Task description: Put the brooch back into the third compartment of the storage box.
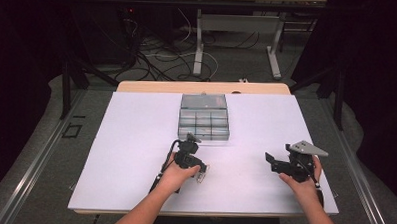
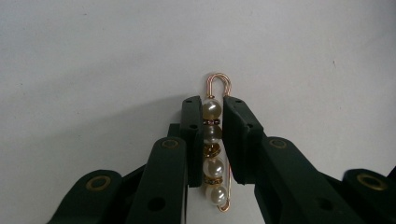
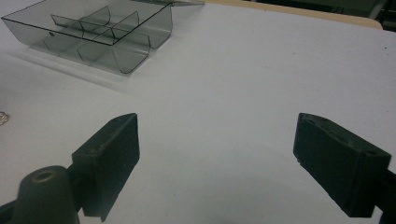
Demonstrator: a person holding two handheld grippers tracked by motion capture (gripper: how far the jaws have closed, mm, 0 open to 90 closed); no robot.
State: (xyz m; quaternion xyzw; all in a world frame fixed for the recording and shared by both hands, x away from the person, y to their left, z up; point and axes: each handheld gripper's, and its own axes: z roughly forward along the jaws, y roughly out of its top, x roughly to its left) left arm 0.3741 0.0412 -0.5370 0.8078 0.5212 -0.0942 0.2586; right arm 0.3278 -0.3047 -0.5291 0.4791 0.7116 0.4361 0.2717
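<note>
The left tool (image 2: pixel 215 140) clamps a gold wire pin strung with white pearls (image 2: pixel 214 154) just above the white bench (image 1: pixel 135 140); the right tool (image 3: pixel 217 158) gapes wide, empty. Next, probably, comes carrying it to the clear divided plastic box (image 1: pixel 204 117).

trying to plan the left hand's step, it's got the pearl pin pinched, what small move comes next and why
Probably lift the left gripper straight up a little. Its jaws are shut on the pearl pin, which looks low over the white table, and the clear divided box sits just ahead with open compartments. The right gripper is open, holding nothing.
</note>
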